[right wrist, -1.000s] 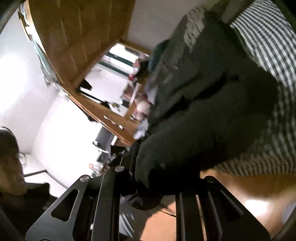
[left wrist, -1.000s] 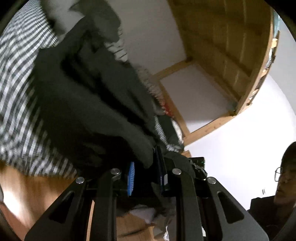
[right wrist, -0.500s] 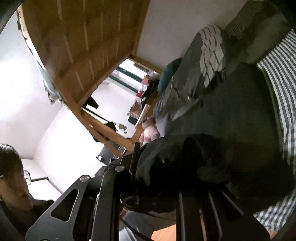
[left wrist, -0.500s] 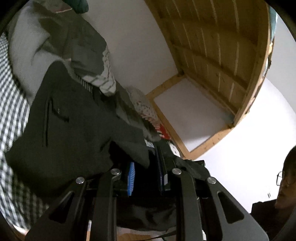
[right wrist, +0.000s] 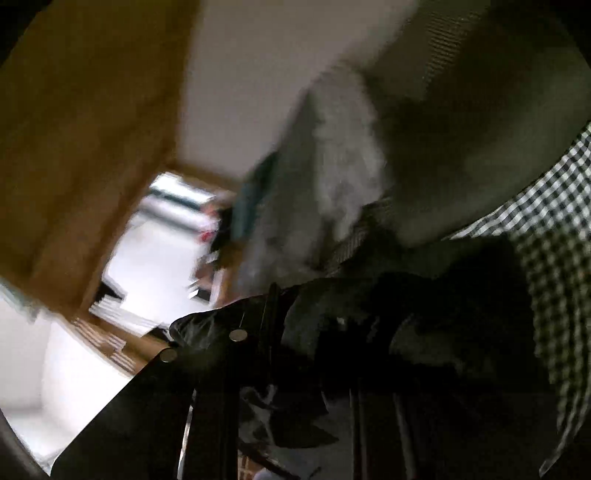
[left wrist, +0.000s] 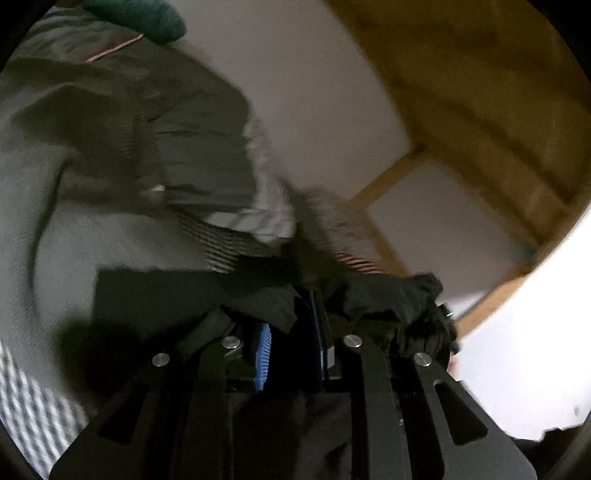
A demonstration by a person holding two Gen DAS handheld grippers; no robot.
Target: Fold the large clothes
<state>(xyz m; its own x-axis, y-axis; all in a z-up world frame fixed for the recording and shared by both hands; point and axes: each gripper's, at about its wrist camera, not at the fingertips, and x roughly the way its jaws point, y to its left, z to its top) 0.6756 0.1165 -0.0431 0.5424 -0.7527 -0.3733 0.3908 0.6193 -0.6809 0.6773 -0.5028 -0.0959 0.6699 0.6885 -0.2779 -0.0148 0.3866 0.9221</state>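
1. Left wrist view: the left tool [left wrist: 291,332] has its blue pads [left wrist: 263,350] close together, with a fold of the dark garment [left wrist: 177,291] pinched between them.
2. More of the dark garment is bunched over the tool's right finger [left wrist: 391,299].
3. One second ago the garment hung in front of this camera and hid most of the bed. Now it lies low and flat, just in front of the tool.
4. Behind it there is now a grey pile of clothes [left wrist: 110,166] and a teal pillow [left wrist: 147,18] at the top. Before, the checked bed sheet [left wrist: 29,413] filled the left side; now only a small bit shows at the lower left.
5. The person's face showed at the right edge before. It is gone from this view now.
6. Right wrist view: the right tool [right wrist: 310,332] is nearly closed, and the dark garment [right wrist: 424,302] is bunched over its tips, so it has hold of the cloth.
7. The checked bed sheet [right wrist: 546,229] is on the right, and the garment lies on it.
8. Both pictures are much more blurred than before.
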